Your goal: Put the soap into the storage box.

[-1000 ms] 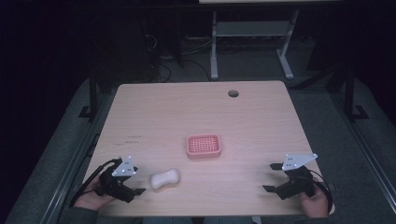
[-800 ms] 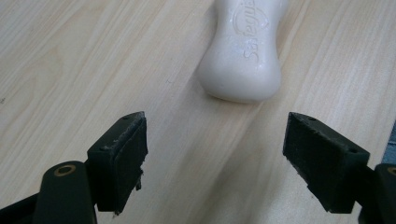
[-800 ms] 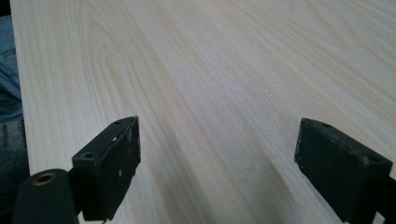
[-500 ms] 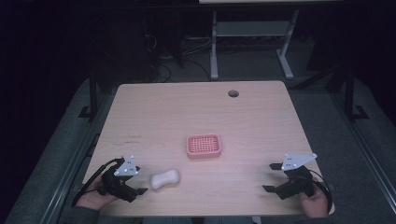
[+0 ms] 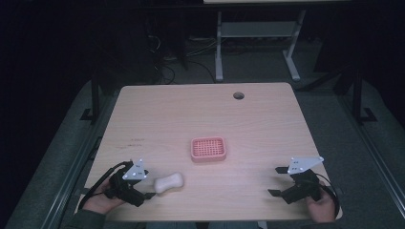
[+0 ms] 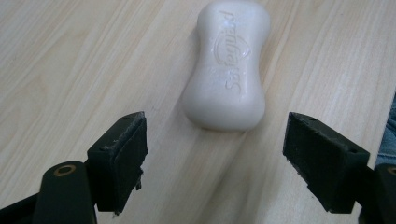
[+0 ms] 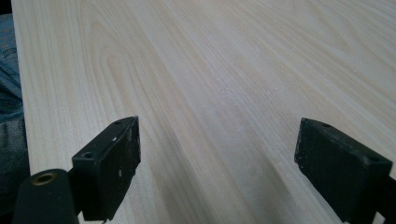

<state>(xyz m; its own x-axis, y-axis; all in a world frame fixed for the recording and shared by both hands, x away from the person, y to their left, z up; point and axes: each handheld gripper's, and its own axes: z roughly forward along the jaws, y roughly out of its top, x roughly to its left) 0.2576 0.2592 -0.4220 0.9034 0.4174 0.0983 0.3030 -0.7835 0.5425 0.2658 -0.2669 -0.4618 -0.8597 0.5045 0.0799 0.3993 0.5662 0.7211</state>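
A white bar of soap point(image 5: 169, 182) lies flat on the wooden table near its front left. My left gripper point(image 5: 147, 187) sits just left of it, open, jaws wide and low over the table. In the left gripper view the soap point(image 6: 227, 65) lies a short way ahead of the jaws, its near end level with the gap, nothing between the pads. A pink soap dish point(image 5: 208, 149) with a gridded floor stands at the table's middle. My right gripper point(image 5: 278, 182) rests open at the front right, far from both, with bare wood between its jaws point(image 7: 217, 154).
The table point(image 5: 162, 114) has a round cable hole point(image 5: 238, 95) near its far edge. A white desk frame point(image 5: 253, 33) stands on the dark floor behind. A person's hands hold both grippers at the front edge.
My left gripper has crept a little toward the soap and turned slightly. The right gripper, the soap and the dish have stayed put.
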